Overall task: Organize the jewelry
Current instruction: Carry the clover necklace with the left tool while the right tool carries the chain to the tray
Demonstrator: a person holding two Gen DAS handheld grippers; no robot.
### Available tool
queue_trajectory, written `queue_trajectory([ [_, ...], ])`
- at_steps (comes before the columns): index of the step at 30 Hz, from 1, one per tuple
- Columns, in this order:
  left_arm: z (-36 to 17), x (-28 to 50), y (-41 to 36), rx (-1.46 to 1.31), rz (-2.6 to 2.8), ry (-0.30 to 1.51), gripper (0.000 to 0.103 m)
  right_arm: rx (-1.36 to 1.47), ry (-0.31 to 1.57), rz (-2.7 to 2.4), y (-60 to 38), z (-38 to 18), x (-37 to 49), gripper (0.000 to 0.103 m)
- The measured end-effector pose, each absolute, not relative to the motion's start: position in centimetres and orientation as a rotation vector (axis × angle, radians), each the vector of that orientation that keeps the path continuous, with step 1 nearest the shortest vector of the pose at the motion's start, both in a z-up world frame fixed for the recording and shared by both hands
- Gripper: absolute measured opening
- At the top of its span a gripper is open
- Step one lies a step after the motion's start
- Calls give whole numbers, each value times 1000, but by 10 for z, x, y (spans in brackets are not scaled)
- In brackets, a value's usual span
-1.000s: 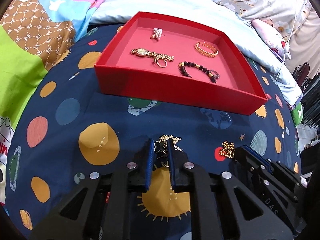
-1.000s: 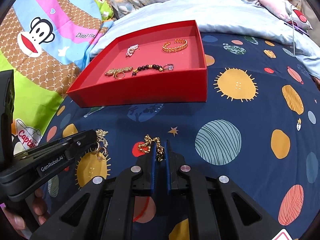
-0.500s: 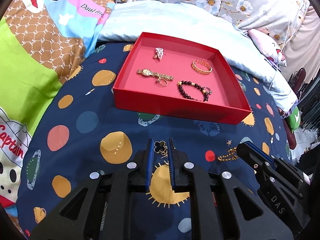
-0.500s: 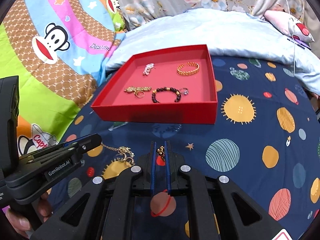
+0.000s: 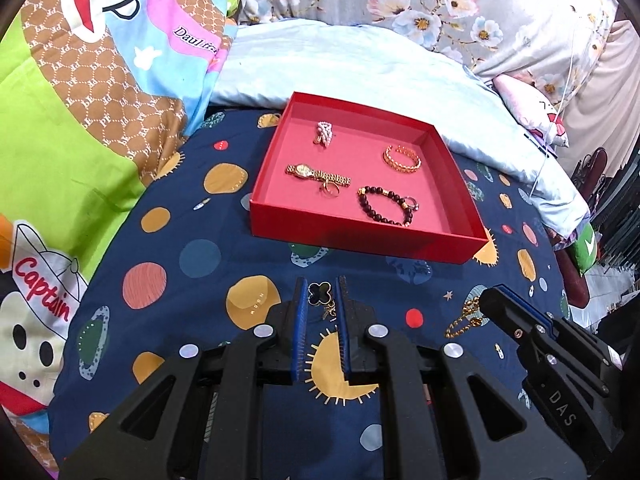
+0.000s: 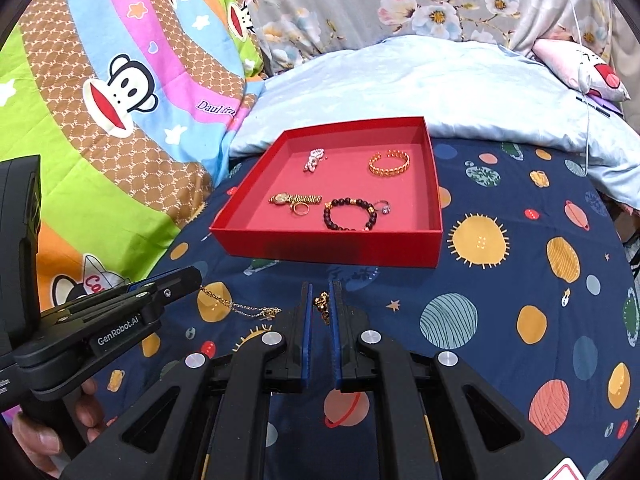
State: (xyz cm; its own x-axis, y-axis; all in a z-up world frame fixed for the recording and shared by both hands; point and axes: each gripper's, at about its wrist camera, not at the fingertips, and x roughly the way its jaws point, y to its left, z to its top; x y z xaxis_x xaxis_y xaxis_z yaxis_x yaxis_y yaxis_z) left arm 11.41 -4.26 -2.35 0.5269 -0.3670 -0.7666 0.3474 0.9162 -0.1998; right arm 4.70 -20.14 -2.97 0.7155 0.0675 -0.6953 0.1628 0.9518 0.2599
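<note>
My left gripper (image 5: 321,285) is shut on a black clover pendant (image 5: 321,291); its gold chain (image 6: 240,307) hangs from the tips above the bedspread. My right gripper (image 6: 321,291) is shut on a gold chain bracelet (image 6: 321,305), which dangles in the left wrist view (image 5: 464,318). Both are held in the air in front of the red tray (image 5: 360,240), also in the right wrist view (image 6: 340,246). The tray holds a gold watch (image 5: 314,173), a ring (image 5: 330,189), a pearl piece (image 5: 324,133), a gold cuff (image 5: 402,159) and a dark bead bracelet (image 5: 384,206).
The tray rests on a navy planet-print bedspread (image 5: 192,256). A light blue pillow (image 5: 360,68) lies behind it, a cartoon quilt (image 5: 80,112) to the left. A pink pillow (image 6: 580,68) is at the back right. The person's hand (image 6: 44,432) grips the left tool.
Both grippers have risen and drawn back from the bedspread, each lifting its jewelry; the tray now looks smaller and farther away.
</note>
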Motion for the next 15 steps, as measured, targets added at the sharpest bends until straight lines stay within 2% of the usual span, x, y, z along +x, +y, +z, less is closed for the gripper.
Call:
queue_trajectory([
  [15,4,128,-30,-34,-410,848,13,298,736,-61,-206,-13,52,7],
])
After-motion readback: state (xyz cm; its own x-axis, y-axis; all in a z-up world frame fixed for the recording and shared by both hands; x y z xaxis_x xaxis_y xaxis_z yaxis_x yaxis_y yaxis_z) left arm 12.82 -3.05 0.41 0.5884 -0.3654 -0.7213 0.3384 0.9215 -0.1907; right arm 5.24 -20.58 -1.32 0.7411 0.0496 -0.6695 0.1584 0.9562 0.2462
